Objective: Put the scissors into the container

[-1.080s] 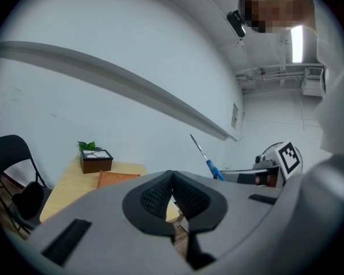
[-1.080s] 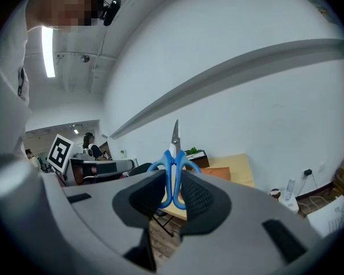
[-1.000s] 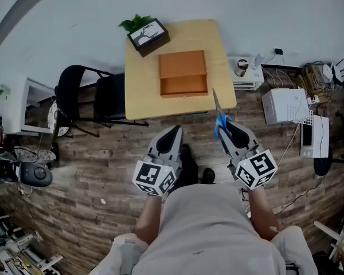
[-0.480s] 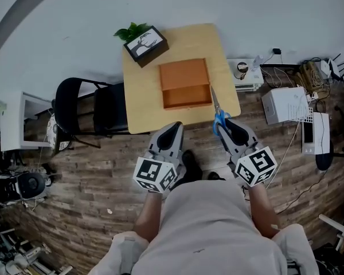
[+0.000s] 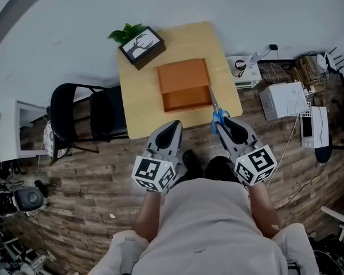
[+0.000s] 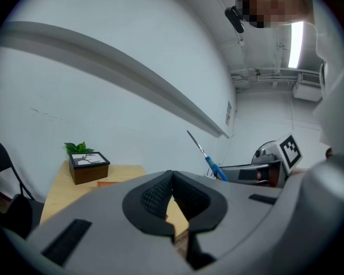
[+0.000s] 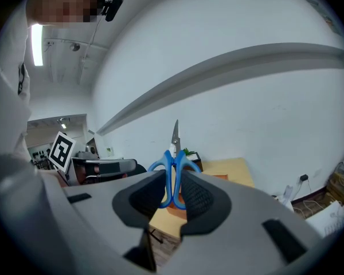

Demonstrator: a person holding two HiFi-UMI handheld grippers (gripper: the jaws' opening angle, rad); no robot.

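Scissors (image 5: pixel 218 117) sit above the worktop's (image 5: pixel 139 99) near edge. Left gripper (image 5: pixel 173 125) hangs empty, fingers pressed together; orange container (image 5: pixel 184 83) lies mid-worktop; right gripper (image 5: pixel 227 124) has its fingers clamped on the blue handles, blades pointing at the container's right side

We hold the blue-handled scissors (image 5: pixel 217 111) clamped in our right gripper (image 5: pixel 222 125) over the wooden table (image 5: pixel 139 103)'s near edge, blade tips beside the orange container (image 5: pixel 184 85)'s right wall, our left gripper (image 5: pixel 173 128) just short of the table.
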